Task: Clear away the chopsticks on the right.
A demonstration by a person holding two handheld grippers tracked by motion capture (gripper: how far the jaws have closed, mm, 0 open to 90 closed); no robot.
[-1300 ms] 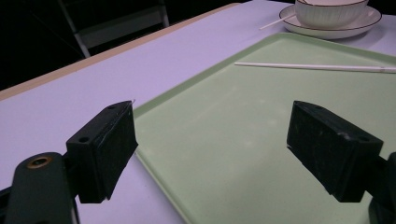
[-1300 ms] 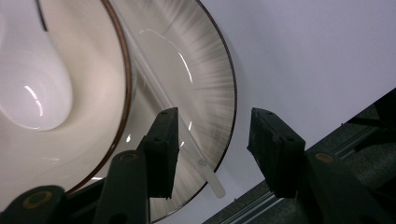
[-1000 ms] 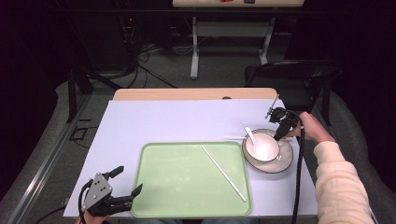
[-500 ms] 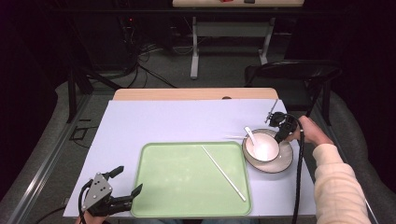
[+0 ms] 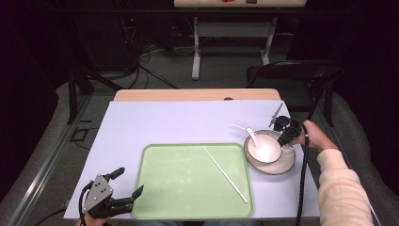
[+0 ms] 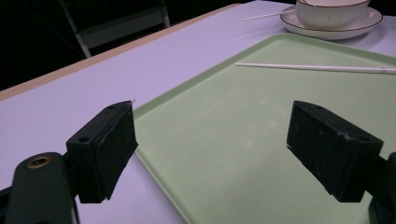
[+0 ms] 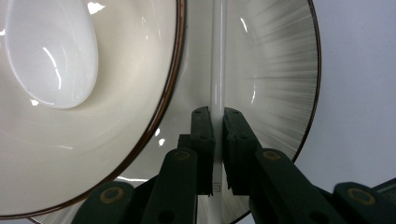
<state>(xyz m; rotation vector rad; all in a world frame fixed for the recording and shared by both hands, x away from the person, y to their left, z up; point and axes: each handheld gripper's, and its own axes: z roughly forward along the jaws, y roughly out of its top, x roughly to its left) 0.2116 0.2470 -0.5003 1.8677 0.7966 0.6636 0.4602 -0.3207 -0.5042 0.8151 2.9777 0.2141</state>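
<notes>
Gripping a thin white chopstick (image 7: 217, 56), the right gripper (image 5: 285, 130) sits at about 3 o'clock on the surface (image 5: 179, 122), its jaws closed tight on the stick, which runs straight up the right gripper view across the saucer (image 7: 280, 70) just beside the bowl (image 7: 116, 116). A white spoon (image 7: 51, 51) lies inside the bowl. From the high view the bowl (image 5: 264, 147) rests on its saucer (image 5: 287, 162) just off the 3 o'clock edge of the green tray (image 5: 188, 188), and the spoon handle (image 5: 251, 135) leans out toward 11 o'clock. A second chopstick (image 5: 225, 174) lies slantwise on the tray, running from near its middle toward 5 o'clock. The left gripper (image 5: 123, 185) hovers at about 7 o'clock, at the tray's near corner, jaws spread wide with nothing between them; in the left gripper view the tray rim (image 6: 159, 161) passes between the jaws
</notes>
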